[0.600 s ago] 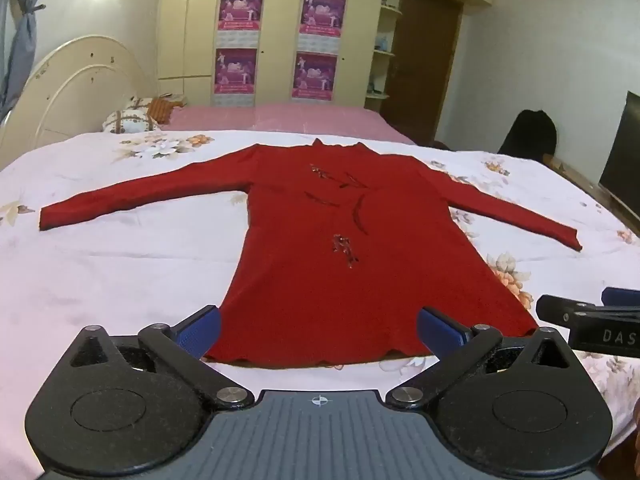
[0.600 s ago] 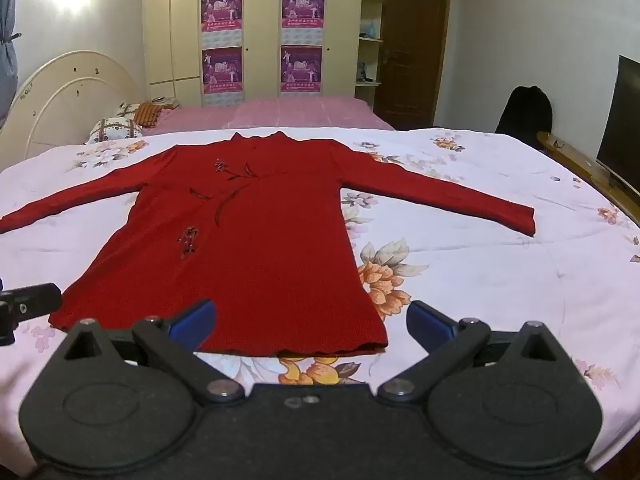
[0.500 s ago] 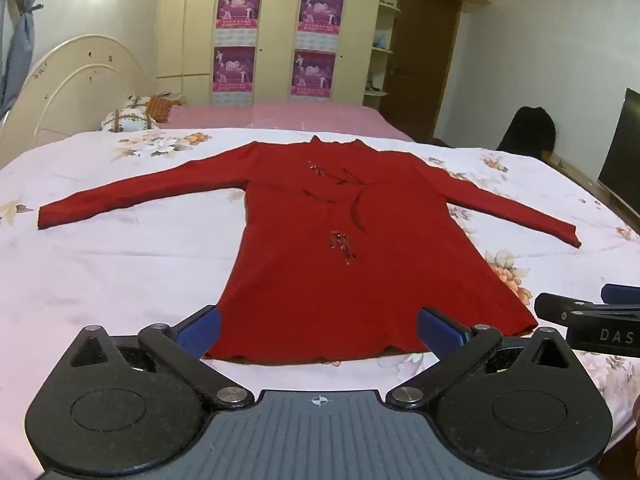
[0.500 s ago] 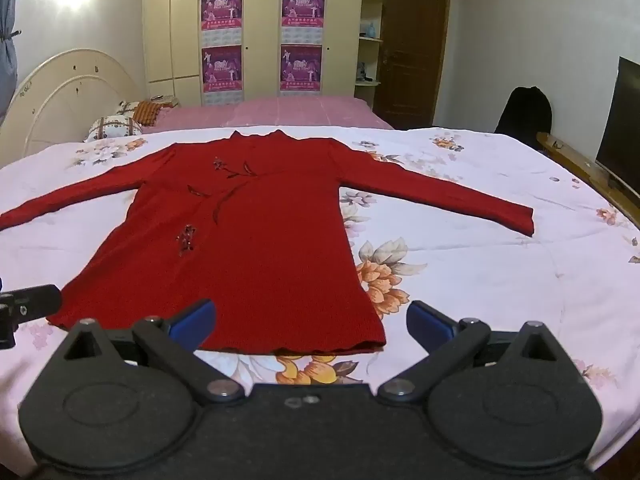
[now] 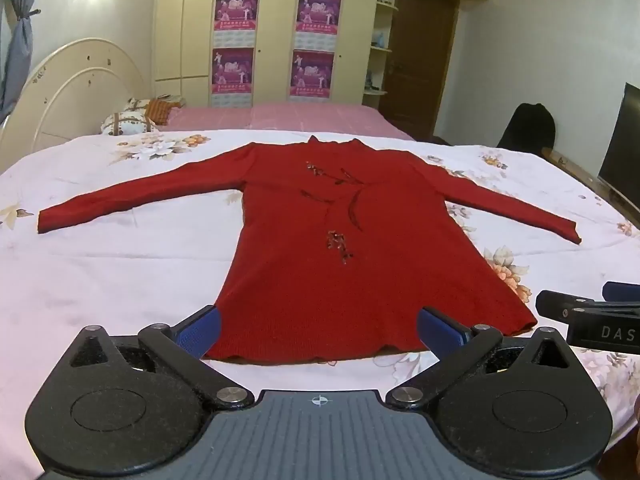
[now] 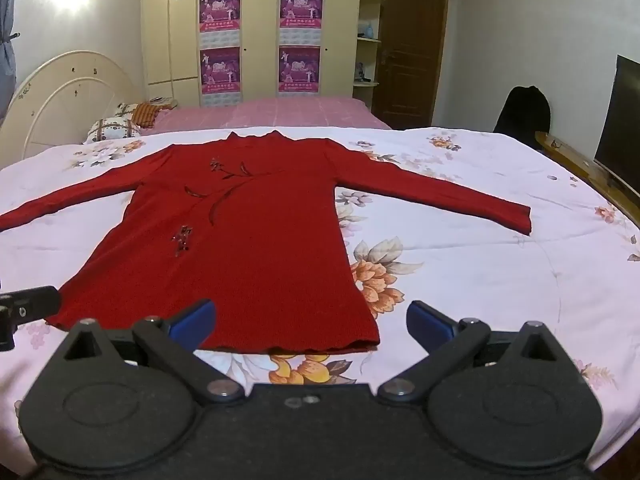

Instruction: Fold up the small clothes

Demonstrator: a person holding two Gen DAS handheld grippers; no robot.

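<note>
Red sweater [image 5: 360, 240] slightly lower in both views than before.

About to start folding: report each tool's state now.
Left tool: open, holding nothing, near the red top's hem.
Right tool: open, holding nothing.

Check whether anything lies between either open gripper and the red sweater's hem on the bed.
Nothing visible does. The red sweater lies flat on the floral sheet, its hem just ahead of the open left gripper and open right gripper. Only bare sheet separates them.
</note>
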